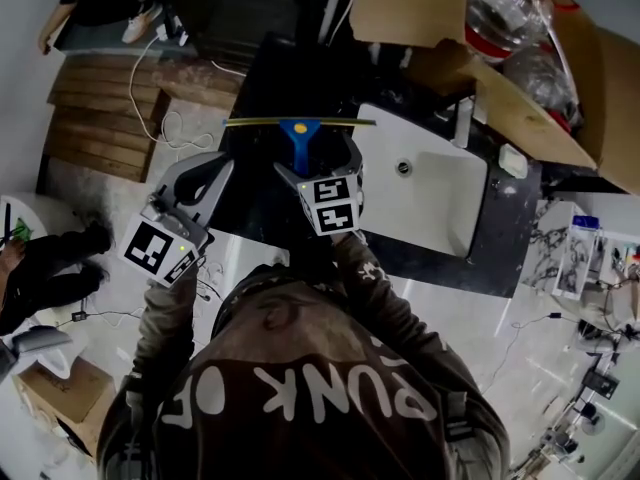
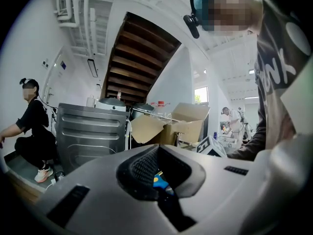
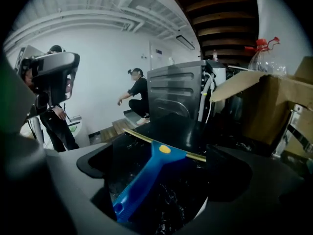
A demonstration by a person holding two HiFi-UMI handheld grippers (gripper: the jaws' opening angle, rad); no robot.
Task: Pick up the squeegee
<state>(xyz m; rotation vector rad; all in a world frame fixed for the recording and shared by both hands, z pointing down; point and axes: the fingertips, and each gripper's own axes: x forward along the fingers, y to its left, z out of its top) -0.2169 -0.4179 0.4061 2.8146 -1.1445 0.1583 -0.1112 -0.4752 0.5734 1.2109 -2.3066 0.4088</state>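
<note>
The squeegee (image 1: 296, 136) has a blue handle and a thin yellow blade. It lies on a wet black countertop (image 1: 265, 78), blade away from me. My right gripper (image 1: 318, 160) stands open with one jaw on each side of the handle, not closed on it. In the right gripper view the blue squeegee handle (image 3: 144, 175) runs down the wide gap of the right gripper (image 3: 161, 166). My left gripper (image 1: 205, 168) hangs to the left of the counter, shut and empty. Through the narrow slit of the left gripper (image 2: 156, 177) shows a bit of the blue squeegee (image 2: 159, 182).
A white sink basin (image 1: 425, 188) sits right of the squeegee. Behind it stands an open cardboard box (image 1: 520, 118) with plastic bottles (image 1: 500, 8). A steel appliance (image 3: 176, 89) stands at the counter's far end. Wooden steps (image 1: 100, 118) and a crouching person (image 3: 137, 94) are at the left.
</note>
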